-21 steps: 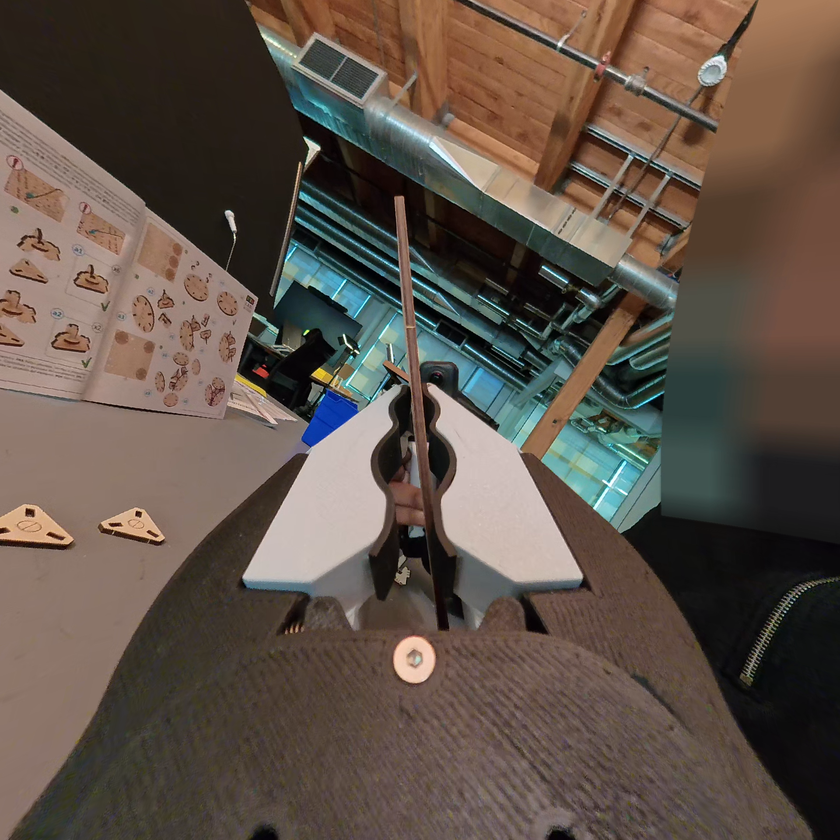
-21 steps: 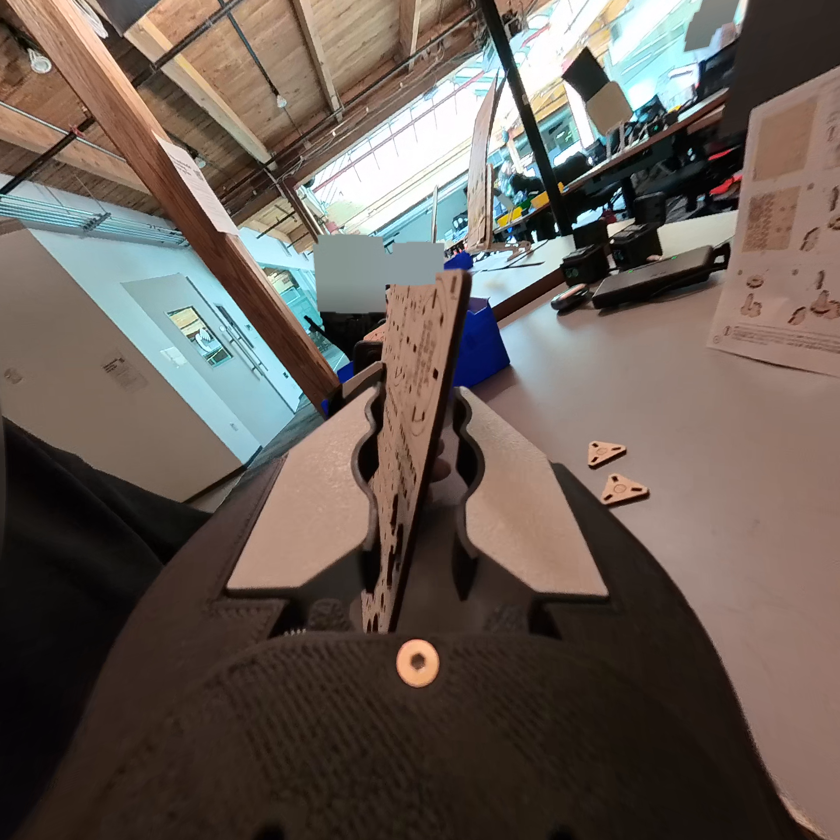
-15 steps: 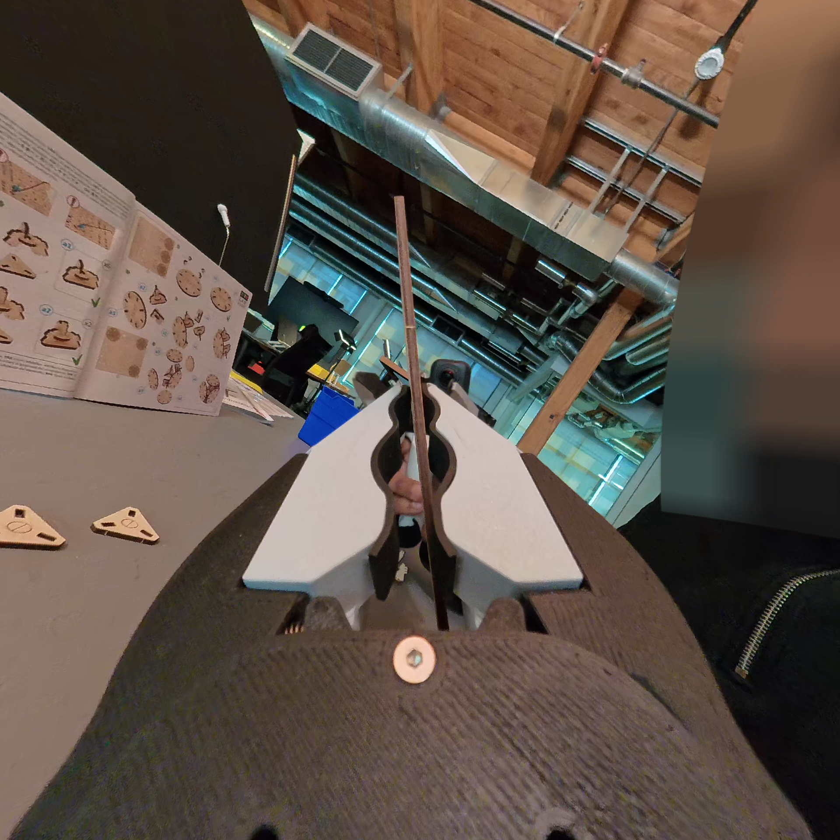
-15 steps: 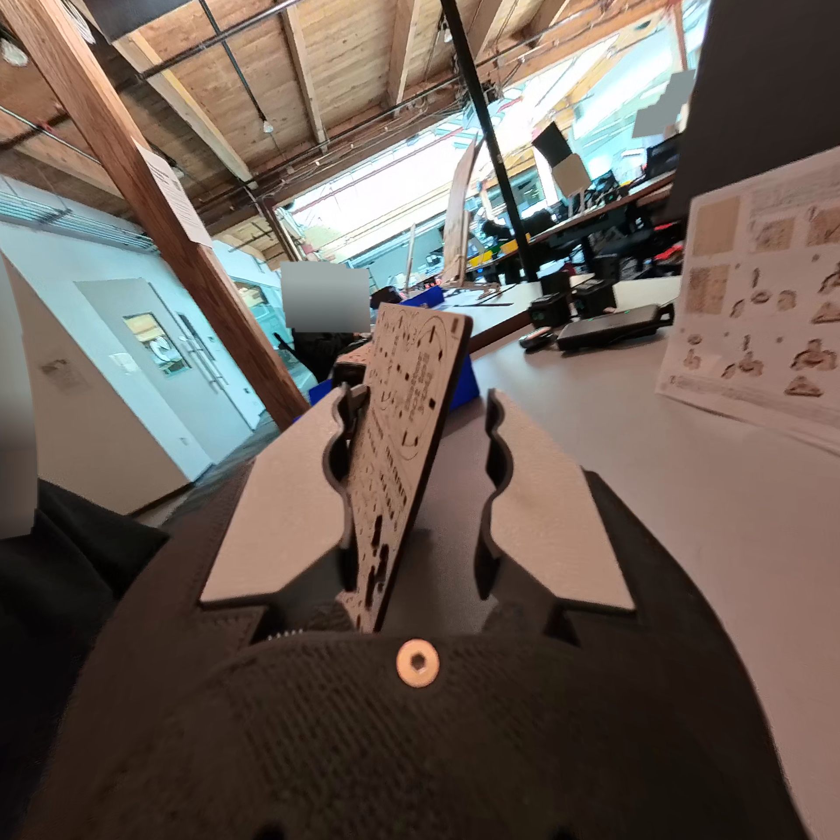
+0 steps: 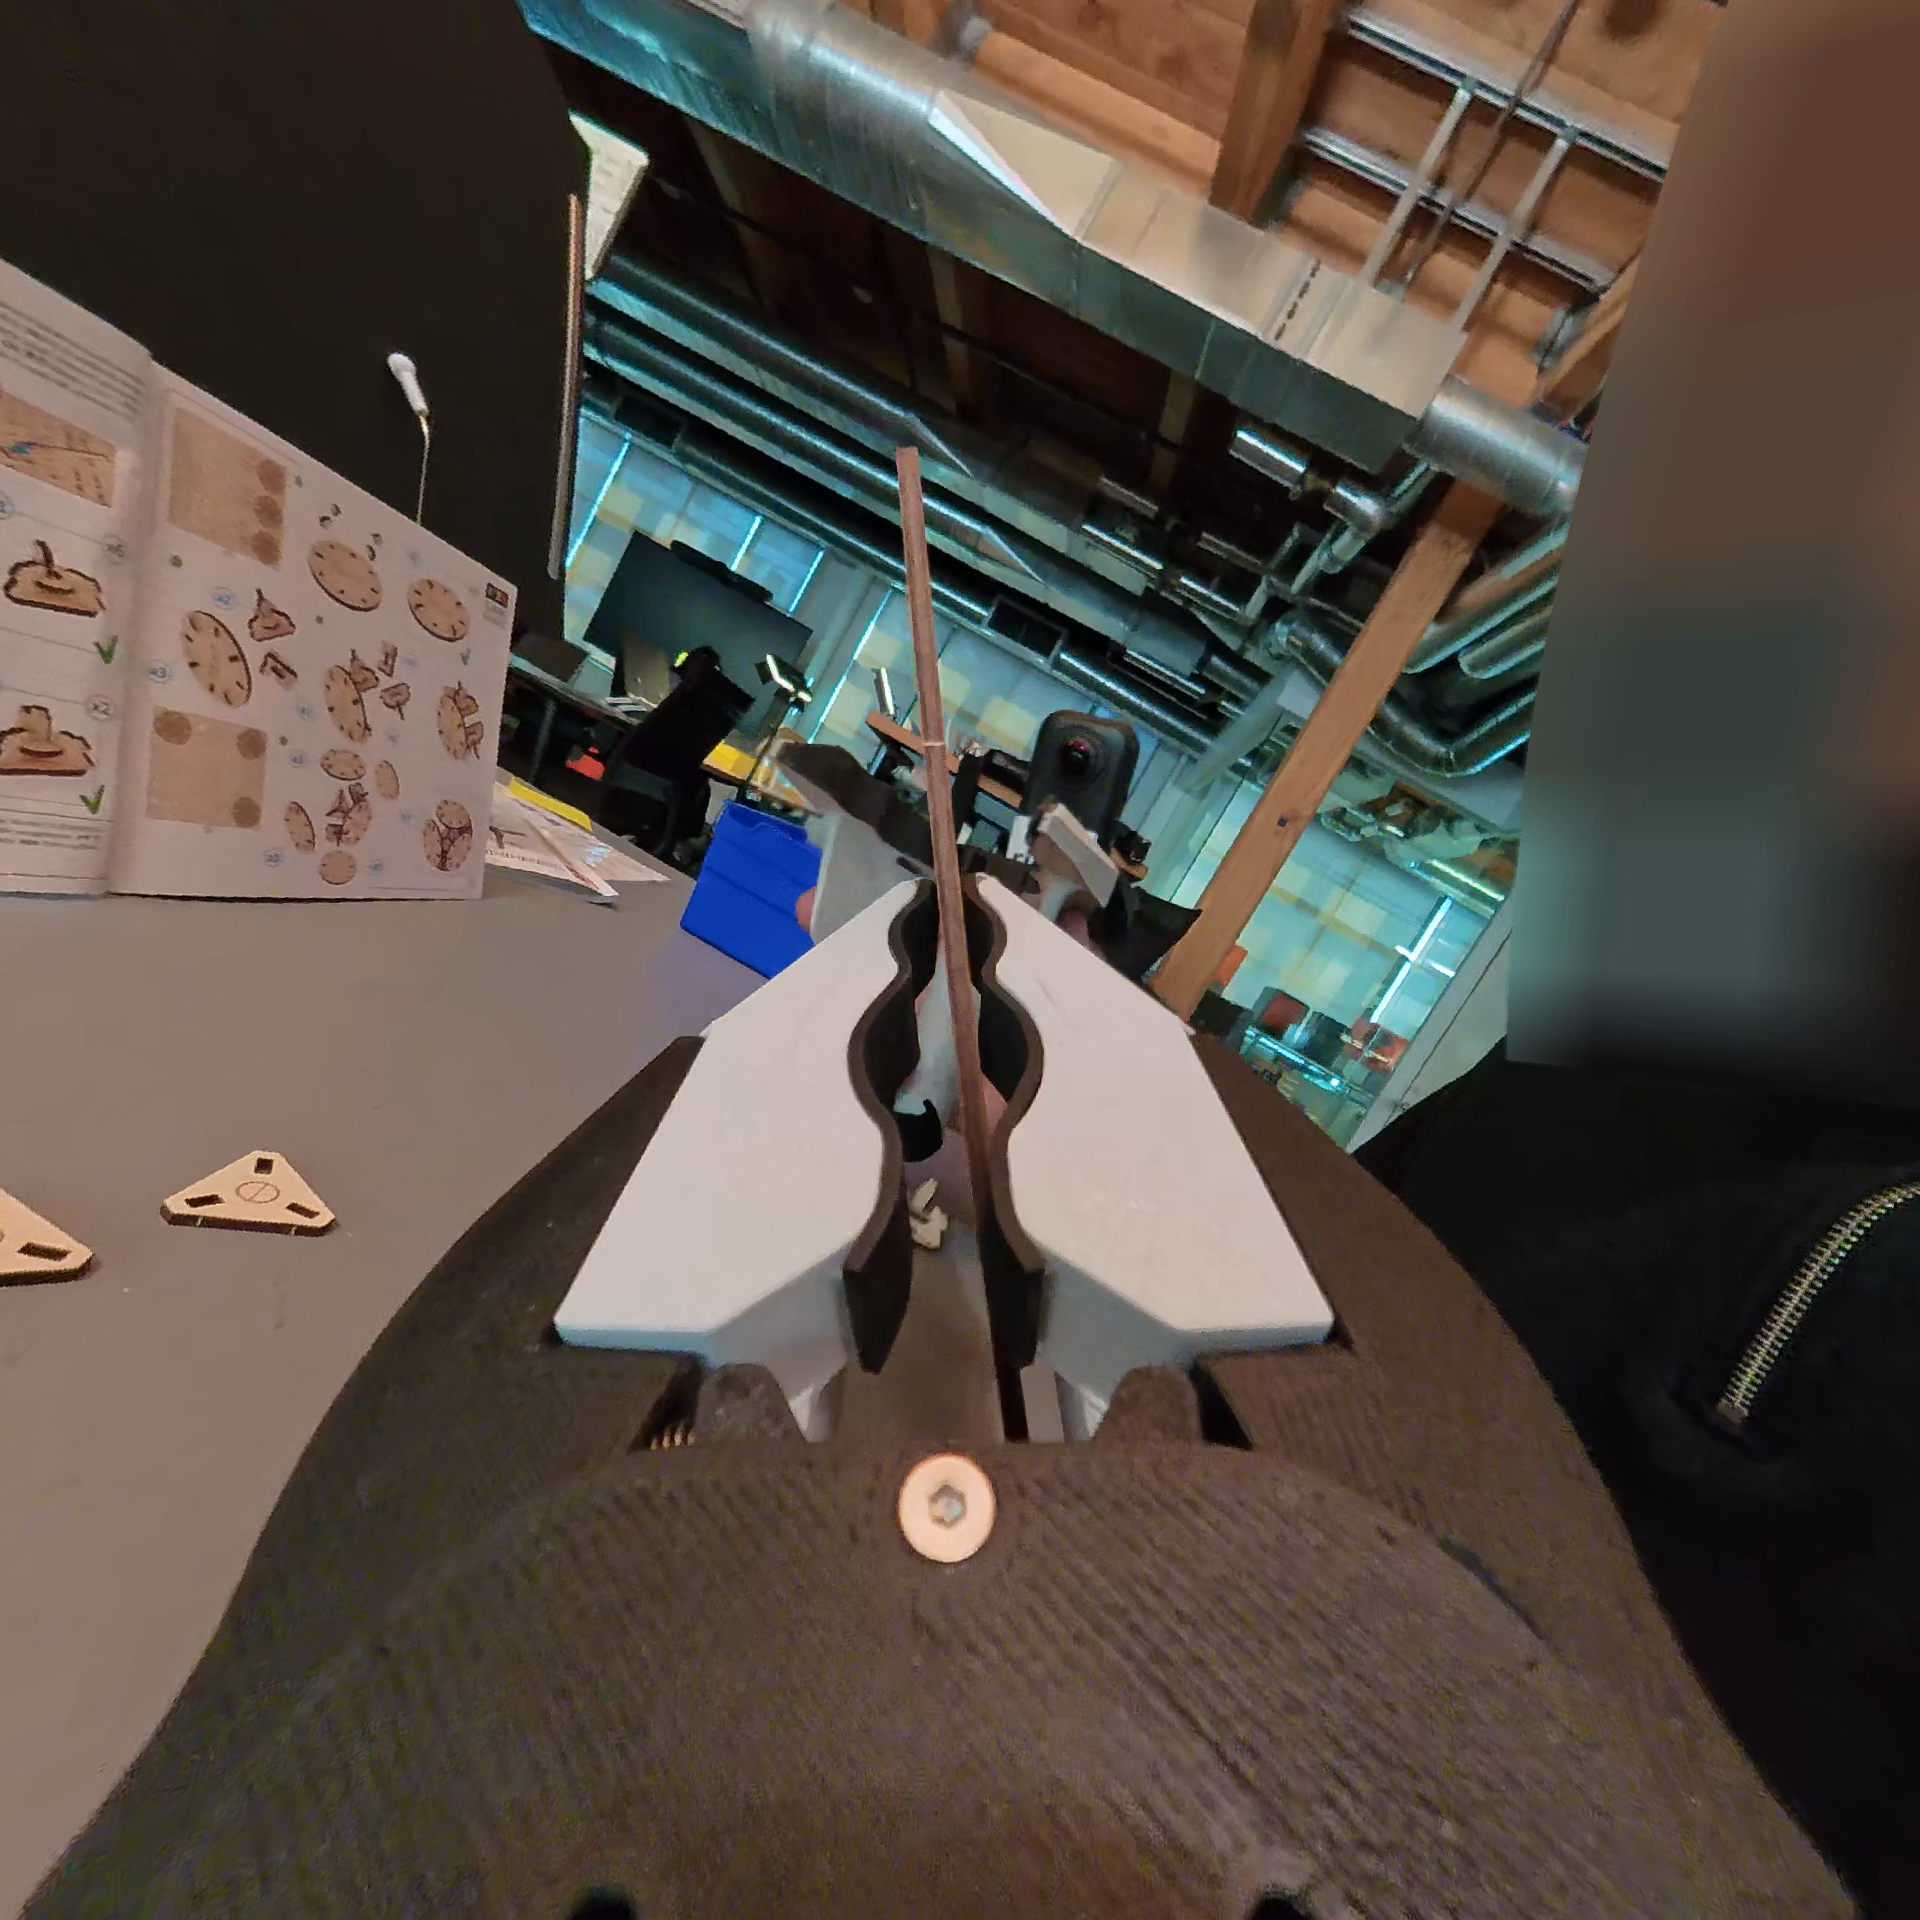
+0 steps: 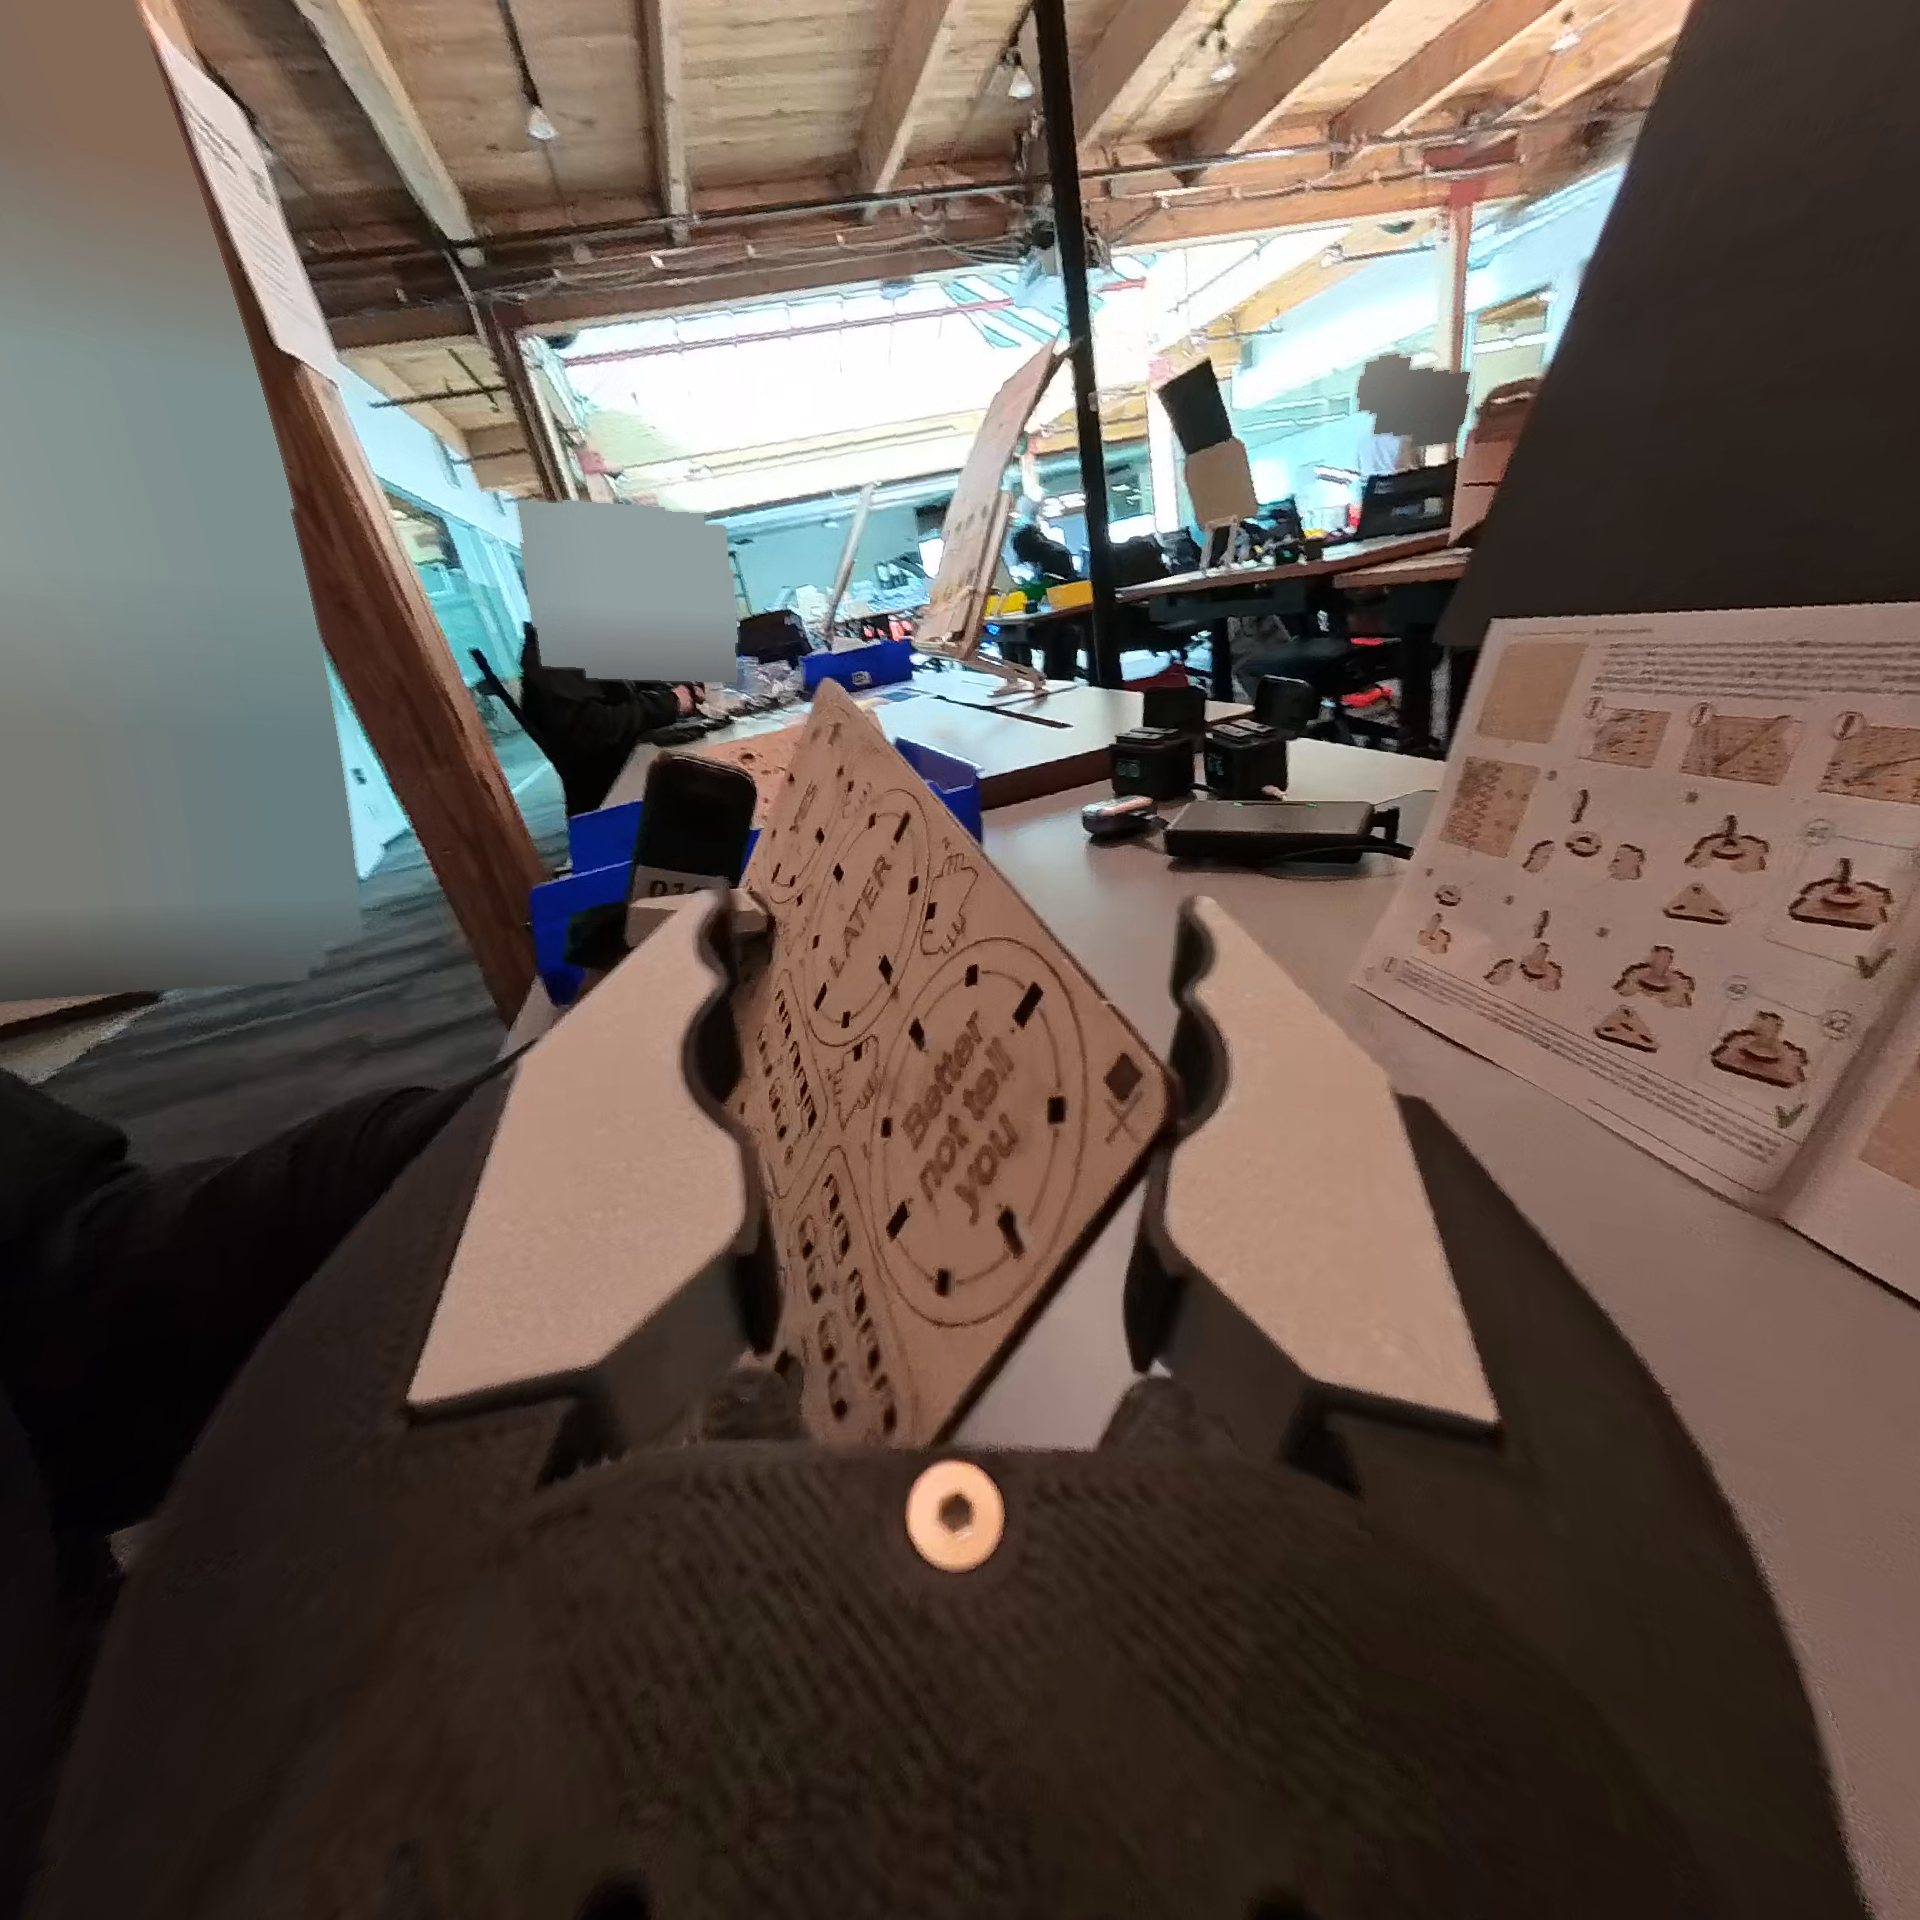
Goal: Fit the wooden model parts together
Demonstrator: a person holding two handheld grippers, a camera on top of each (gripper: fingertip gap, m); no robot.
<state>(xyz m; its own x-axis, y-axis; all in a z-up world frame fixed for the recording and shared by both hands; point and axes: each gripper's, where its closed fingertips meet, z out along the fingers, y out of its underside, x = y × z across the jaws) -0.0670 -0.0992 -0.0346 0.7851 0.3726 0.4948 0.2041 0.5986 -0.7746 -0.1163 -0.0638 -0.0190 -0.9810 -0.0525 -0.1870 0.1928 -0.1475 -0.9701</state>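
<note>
Two grippers share one wooden sheet (image 6: 935,1122) — our left gripper (image 5: 951,894) pinches its edge (seen edge-on), our right gripper (image 6: 956,925) spread wide around it — above the grey table (image 5: 312,1039).

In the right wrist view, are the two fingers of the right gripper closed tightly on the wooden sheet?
No: the right gripper stands wide open, and the wooden sheet leans between its fingers with a clear gap on the right side.

Matt laser-cut plywood sheet (image 6: 935,1091), grey table (image 5: 312,1039)
</note>
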